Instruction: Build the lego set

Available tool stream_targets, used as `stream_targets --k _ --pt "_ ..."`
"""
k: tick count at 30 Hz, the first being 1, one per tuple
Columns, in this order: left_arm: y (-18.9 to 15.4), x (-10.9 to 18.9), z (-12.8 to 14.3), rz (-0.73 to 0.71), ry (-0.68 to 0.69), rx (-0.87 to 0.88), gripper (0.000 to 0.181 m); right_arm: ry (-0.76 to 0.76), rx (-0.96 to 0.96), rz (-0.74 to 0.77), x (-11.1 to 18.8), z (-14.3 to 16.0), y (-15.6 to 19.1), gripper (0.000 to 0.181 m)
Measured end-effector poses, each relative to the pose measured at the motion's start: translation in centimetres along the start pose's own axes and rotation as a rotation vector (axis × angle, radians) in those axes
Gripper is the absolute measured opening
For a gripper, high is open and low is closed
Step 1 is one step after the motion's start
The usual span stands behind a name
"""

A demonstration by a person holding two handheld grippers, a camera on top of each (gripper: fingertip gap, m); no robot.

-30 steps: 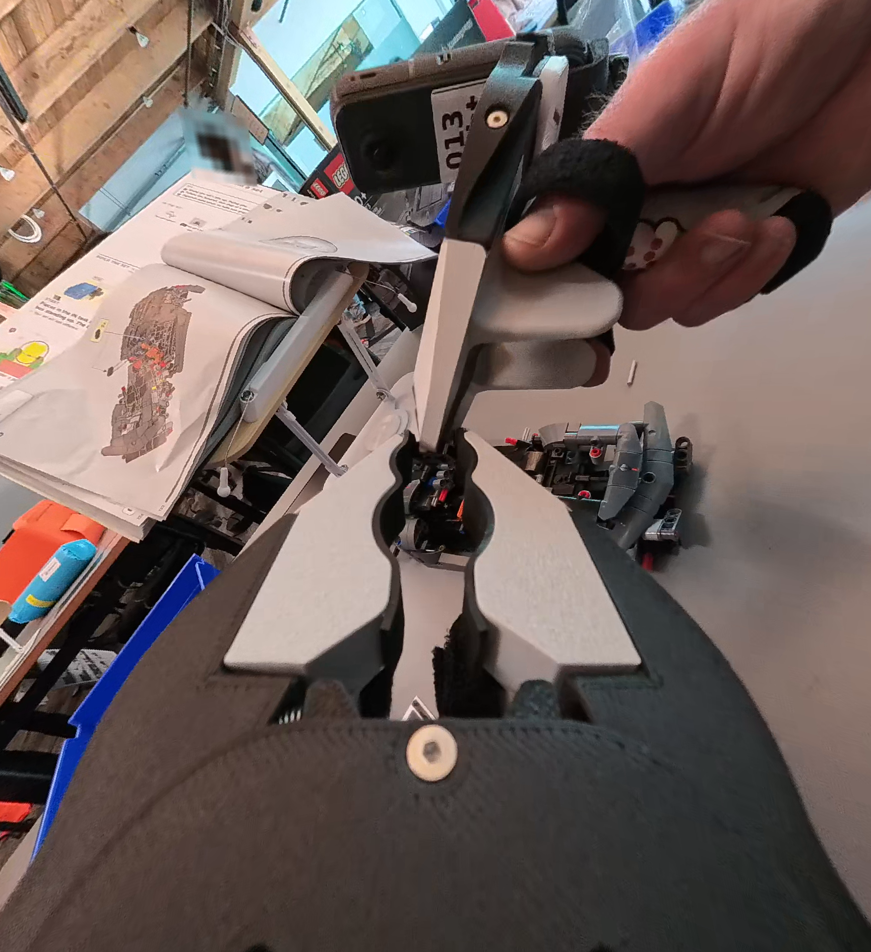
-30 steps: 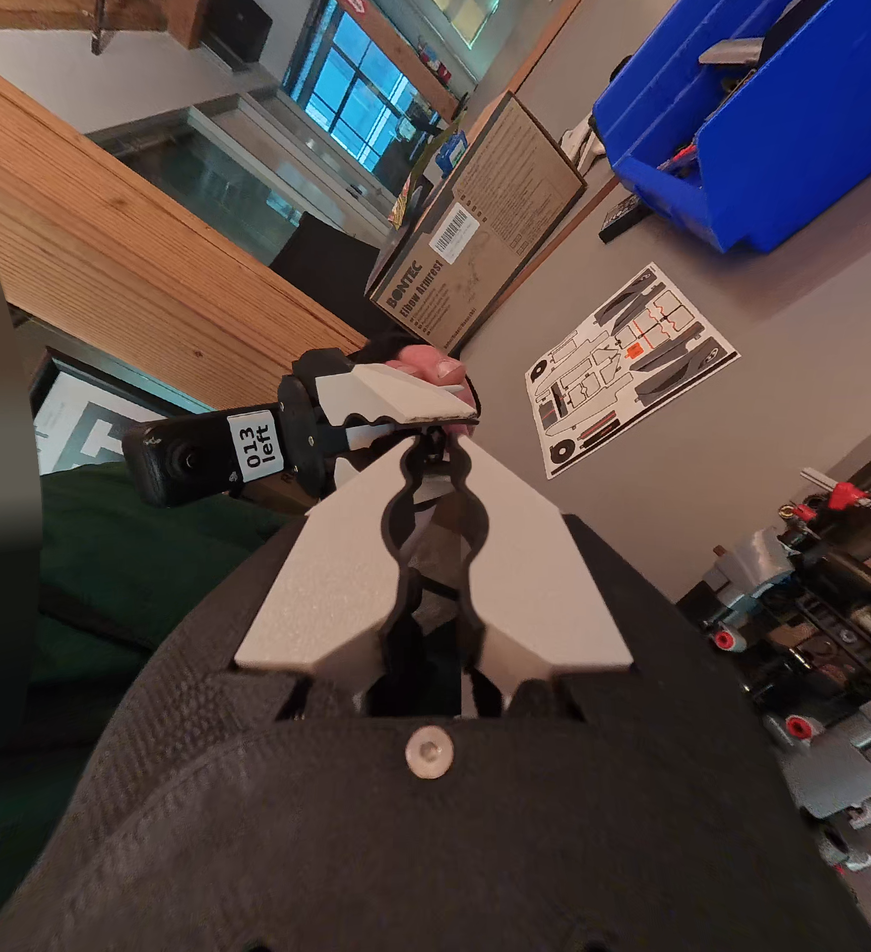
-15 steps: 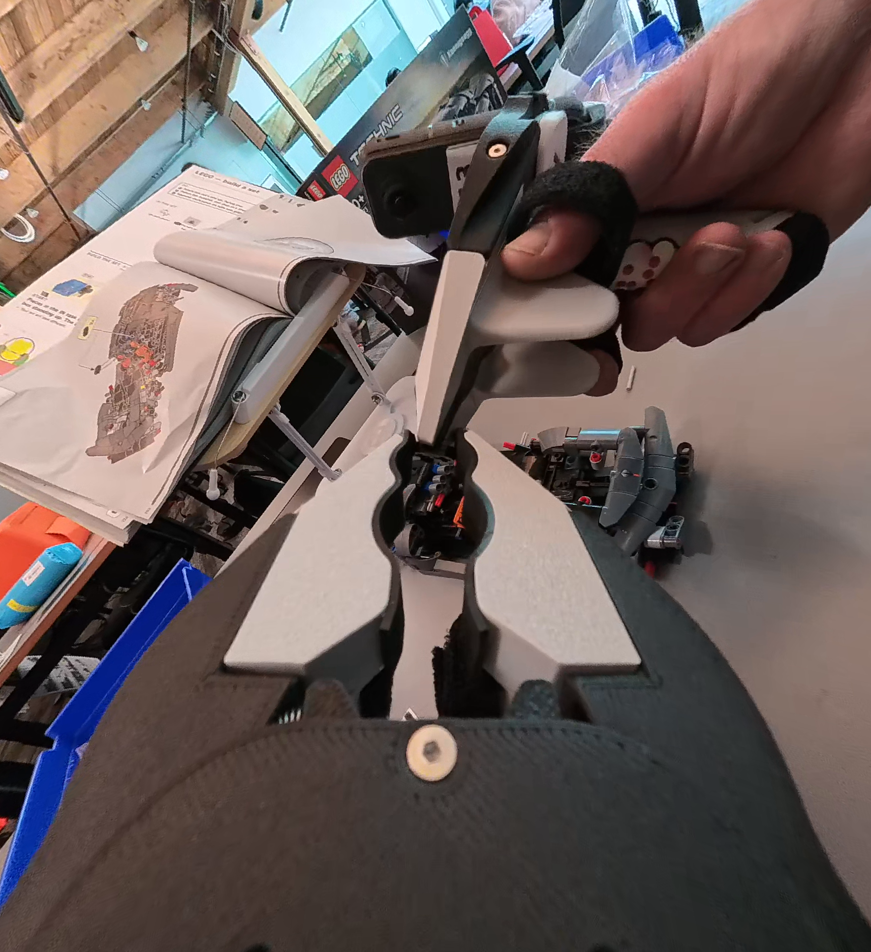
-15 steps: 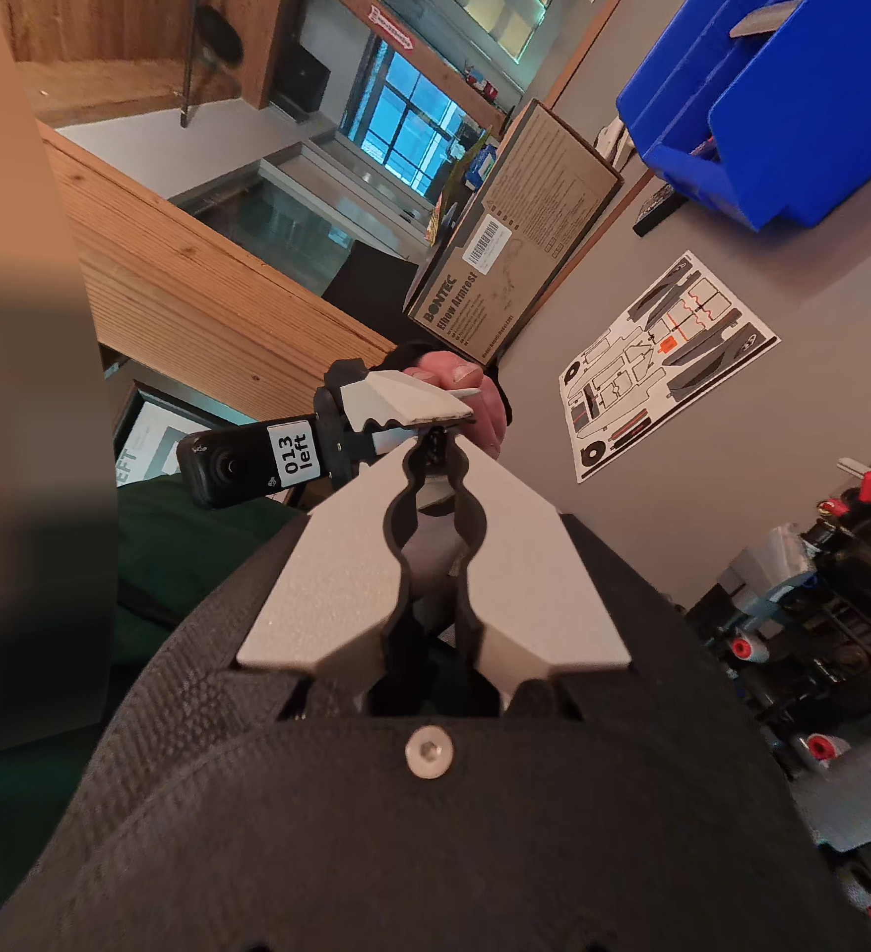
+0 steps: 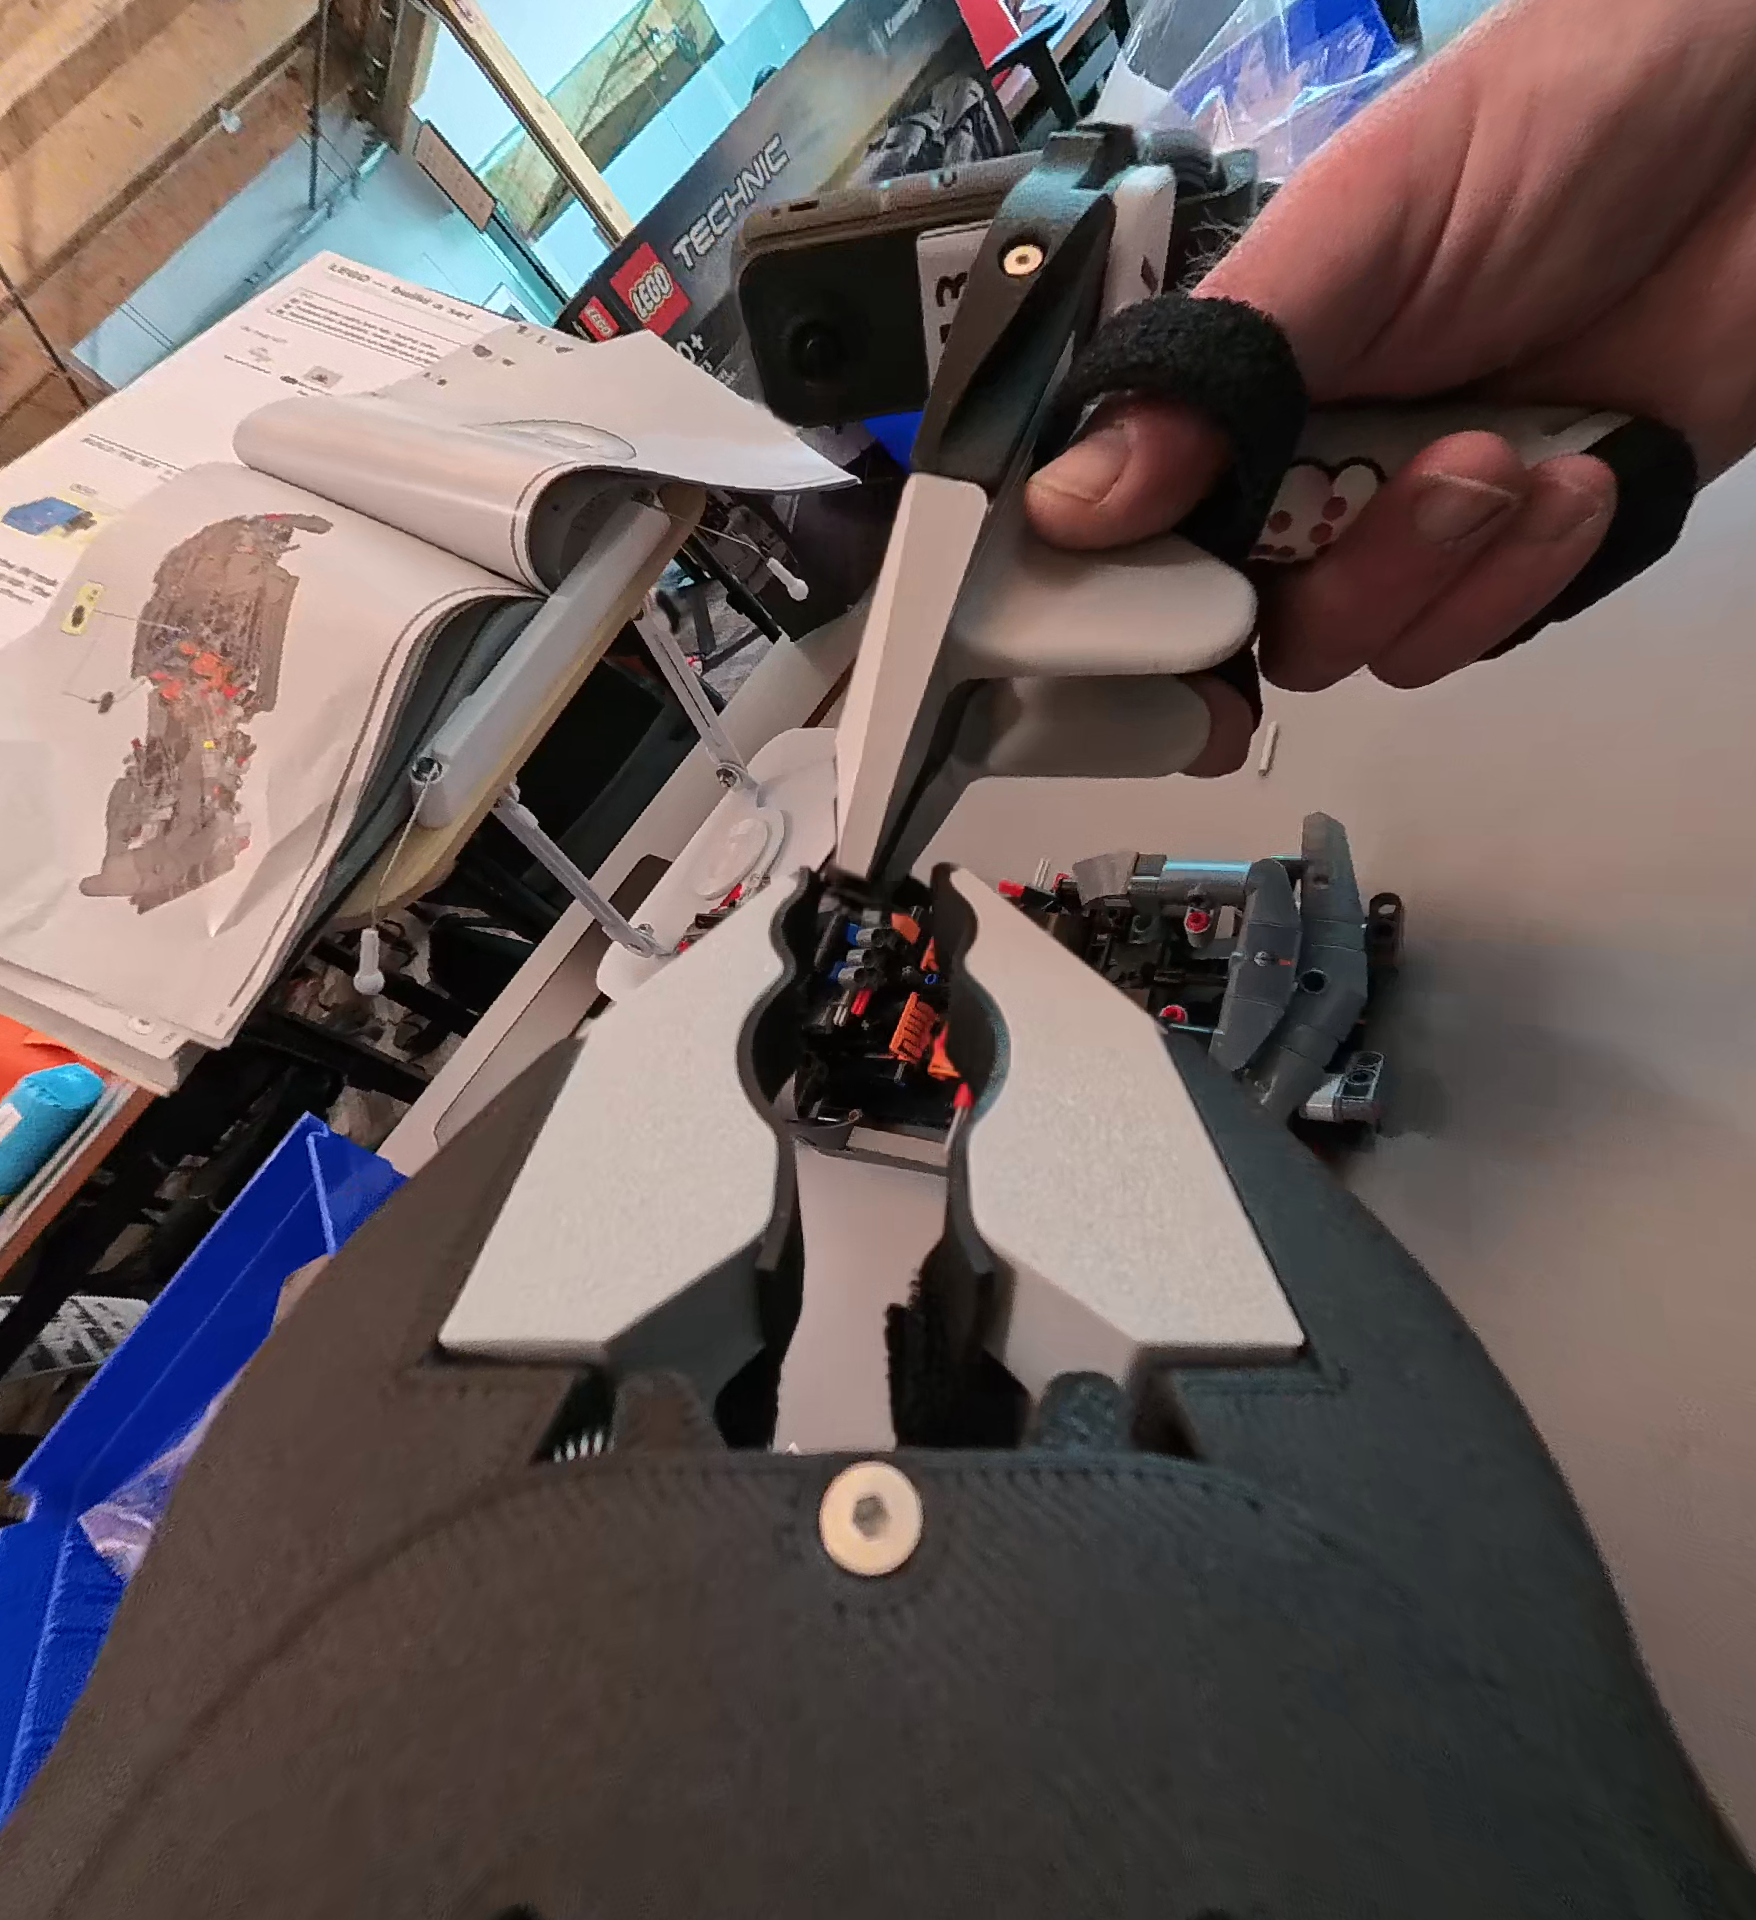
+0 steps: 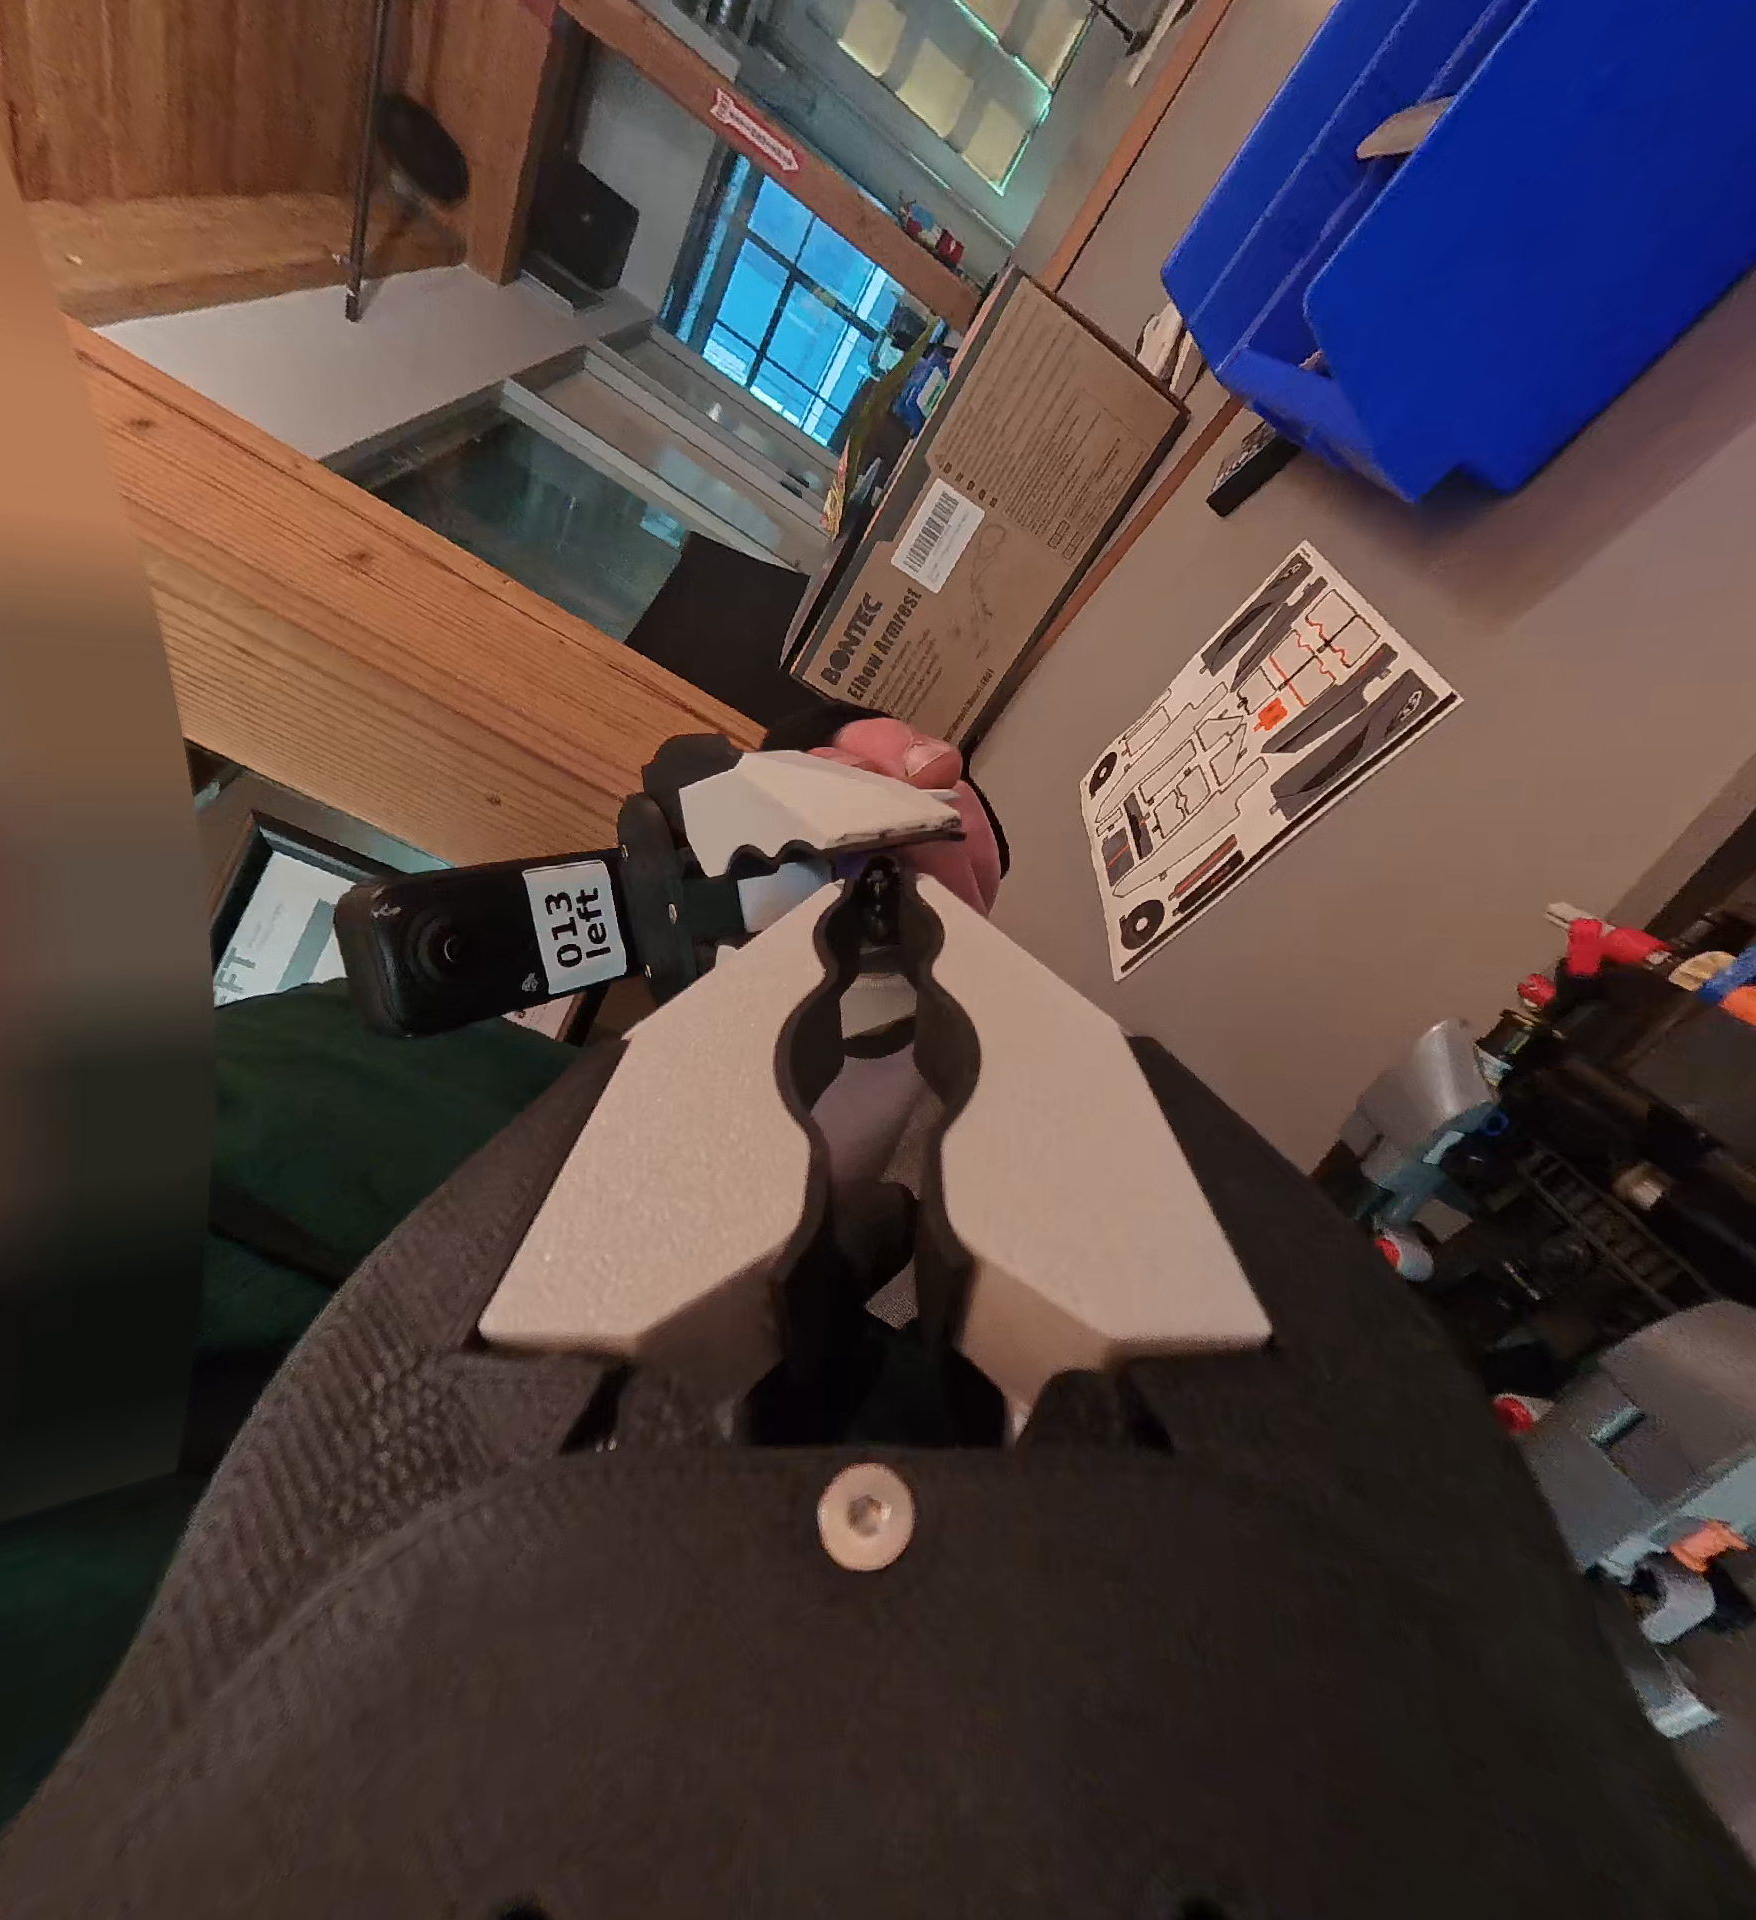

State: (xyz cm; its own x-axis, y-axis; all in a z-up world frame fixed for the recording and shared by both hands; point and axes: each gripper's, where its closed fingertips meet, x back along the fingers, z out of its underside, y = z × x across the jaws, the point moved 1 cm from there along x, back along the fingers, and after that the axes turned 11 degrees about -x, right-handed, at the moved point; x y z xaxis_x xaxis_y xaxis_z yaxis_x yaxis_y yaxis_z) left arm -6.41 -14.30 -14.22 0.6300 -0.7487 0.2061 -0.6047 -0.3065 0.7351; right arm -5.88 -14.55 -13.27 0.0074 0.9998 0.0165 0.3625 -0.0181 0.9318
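Observation:
My left gripper [image 5: 876, 883] and my right gripper [image 6: 881, 891] meet tip to tip above the grey table [image 5: 1580, 1039]. A small black Lego piece [image 6: 880, 914] sits between the right tips. It also shows as a dark bit [image 5: 850, 885] at the left tips. Both jaws stand narrowly apart around it. A hand holds the right gripper [image 5: 869, 868], which comes down from above in the left wrist view. The left gripper [image 6: 941, 828] shows side-on in the right wrist view. The partly built dark grey model [image 5: 1269, 956] lies on the table beyond; it also shows in the right wrist view [image 6: 1632, 1195].
An open instruction booklet [image 5: 230, 675] rests on a stand at left, with a Lego box [image 5: 749, 260] behind it. Blue bins stand at the table's sides [image 5: 178, 1351] [image 6: 1528, 260]. A sticker sheet [image 6: 1269, 758] and a cardboard box [image 6: 988, 540] lie farther off. A small white pin [image 5: 1267, 748] lies loose. The grippers are tip to tip, or close to it.
Both grippers stay tip to tip with the same jaw gaps. The pair has shifted slightly, so the model slides toward the right edge of the right wrist view.

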Motion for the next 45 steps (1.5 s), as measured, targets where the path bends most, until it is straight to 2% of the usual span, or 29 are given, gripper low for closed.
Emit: stream_targets --k 5,10,14,20,27,37,45 --pt "0.5 -0.4 1.2 0.004 0.014 0.064 0.028 -0.075 -0.031 0.015 2.6 -1.8 -1.3 0.003" --pt "0.3 -2.6 4.7 0.086 0.112 0.142 0.028 -0.160 -0.135 0.074 6.7 -4.6 -6.0 0.004" --pt "0.0 -5.1 7.1 0.146 0.184 0.157 0.028 -0.160 -0.218 0.118 8.0 -6.0 -9.7 0.003" --pt "-0.3 -8.0 8.9 0.204 0.261 0.224 0.034 -0.127 -0.278 0.181 7.9 -6.9 -13.1 0.003" --pt "-0.5 -9.8 9.1 0.168 0.323 0.207 0.039 -0.104 -0.311 0.161 7.4 -7.3 -14.2 0.003" --pt "-1.1 -9.5 9.8 0.160 0.375 0.259 0.031 -0.057 -0.347 0.088 7.0 -7.7 -14.3 0.003" --pt "-1.1 -9.7 10.3 0.170 0.361 0.289 0.028 -0.025 -0.376 0.076 6.9 -7.8 -14.5 0.003"
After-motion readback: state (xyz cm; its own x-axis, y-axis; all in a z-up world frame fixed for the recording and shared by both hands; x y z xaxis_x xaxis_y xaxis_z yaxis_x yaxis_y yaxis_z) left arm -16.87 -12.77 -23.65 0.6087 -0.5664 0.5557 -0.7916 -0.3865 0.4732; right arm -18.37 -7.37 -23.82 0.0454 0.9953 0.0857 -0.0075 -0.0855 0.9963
